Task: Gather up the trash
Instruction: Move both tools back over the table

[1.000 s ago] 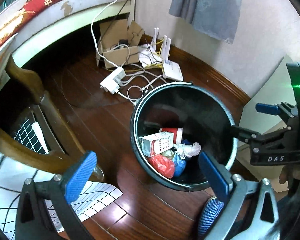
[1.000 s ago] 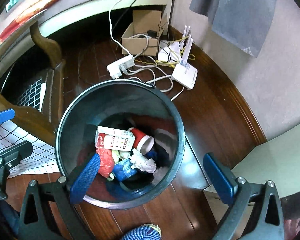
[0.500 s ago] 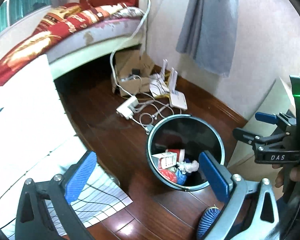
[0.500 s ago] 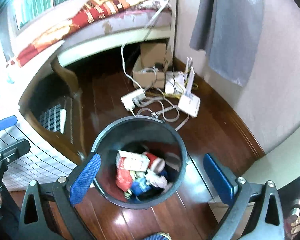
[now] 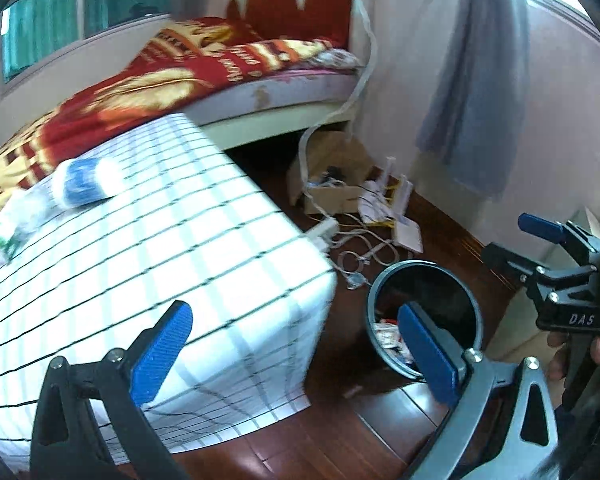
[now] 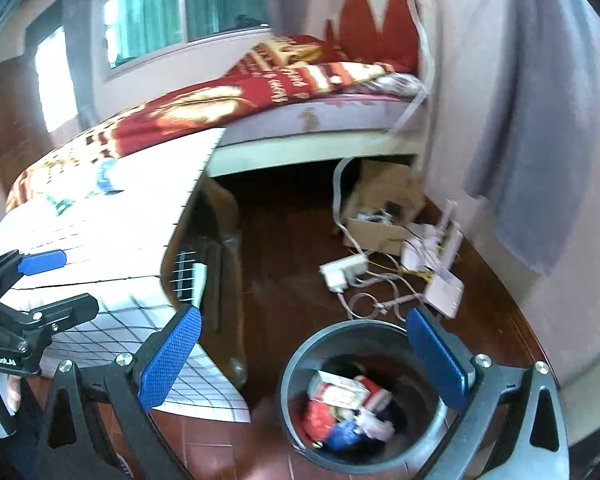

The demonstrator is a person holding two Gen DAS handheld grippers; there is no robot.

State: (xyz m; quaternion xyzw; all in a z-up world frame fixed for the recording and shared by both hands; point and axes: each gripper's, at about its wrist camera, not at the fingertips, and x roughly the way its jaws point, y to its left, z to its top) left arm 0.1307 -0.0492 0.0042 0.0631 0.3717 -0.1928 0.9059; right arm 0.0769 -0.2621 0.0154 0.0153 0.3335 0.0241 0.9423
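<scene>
A dark round trash bin [image 5: 416, 266] stands on the wood floor beside the table; it holds a white carton [image 6: 340, 390], a red cup and crumpled red, blue and white wrappers. My right gripper [image 6: 304, 360] is open and empty, high above the bin [image 6: 340, 326]. My left gripper [image 5: 296, 354] is also open and empty, over the table corner. On the white checked tablecloth [image 5: 180, 248] lie a clear bottle with a blue label [image 5: 86, 182] and a crumpled clear wrapper [image 5: 16, 220]. The views are blurred.
A bed with a red blanket [image 5: 220, 64] runs behind the table. On the floor by the wall sit a cardboard box [image 5: 336, 196], a white router [image 5: 408, 232], a power strip [image 6: 344, 272] and loose cables. Grey cloth [image 5: 472, 100] hangs on the wall. A wooden chair [image 6: 220, 264] is under the table.
Both grippers have risen and pulled back from the bin, which now looks small and low. The tabletop with the bottle and wrapper has come into view. Both stay open.
</scene>
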